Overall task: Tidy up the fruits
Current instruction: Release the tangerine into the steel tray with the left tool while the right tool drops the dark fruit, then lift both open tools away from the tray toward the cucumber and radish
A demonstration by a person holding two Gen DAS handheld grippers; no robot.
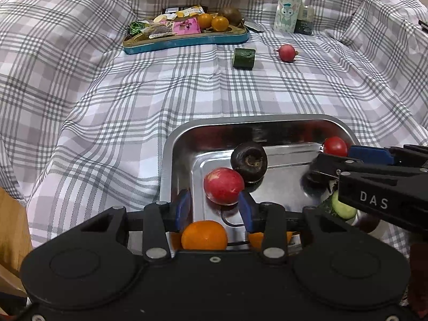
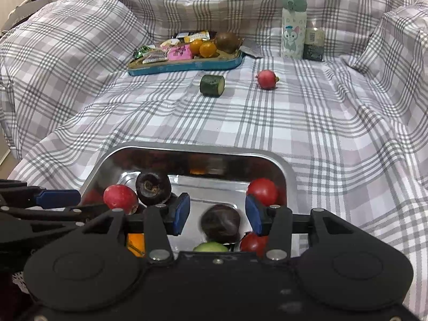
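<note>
A steel tray (image 1: pixel 171 144) (image 2: pixel 289 176) holds the fruit. My left gripper (image 1: pixel 215 210) (image 2: pixel 80 204) is open; a red apple (image 1: pixel 223 186) (image 2: pixel 120 199) lies in the tray just beyond its blue pads (image 1: pixel 183 208), close against the right one. A dark round fruit (image 1: pixel 249 164) (image 2: pixel 153 188) rests behind the apple. My right gripper (image 2: pixel 217 215) (image 1: pixel 331 157) is open over a second dark fruit (image 2: pixel 220 223), which looks blurred and has a gap on both sides. Tomatoes (image 2: pixel 262 191) (image 2: pixel 252 242), an orange (image 1: pixel 204 235) and a cucumber slice (image 1: pixel 343 208) also lie in the tray.
On the plaid cloth lie a cucumber chunk (image 1: pixel 244 58) (image 2: pixel 212 85) and a red radish (image 1: pixel 286 53) (image 2: pixel 266 79). Behind them are a blue tray (image 1: pixel 187 41) (image 2: pixel 187 65) of snacks, oranges and a kiwi, a bottle (image 1: pixel 289 4) (image 2: pixel 293 26) and a jar (image 1: pixel 304 20).
</note>
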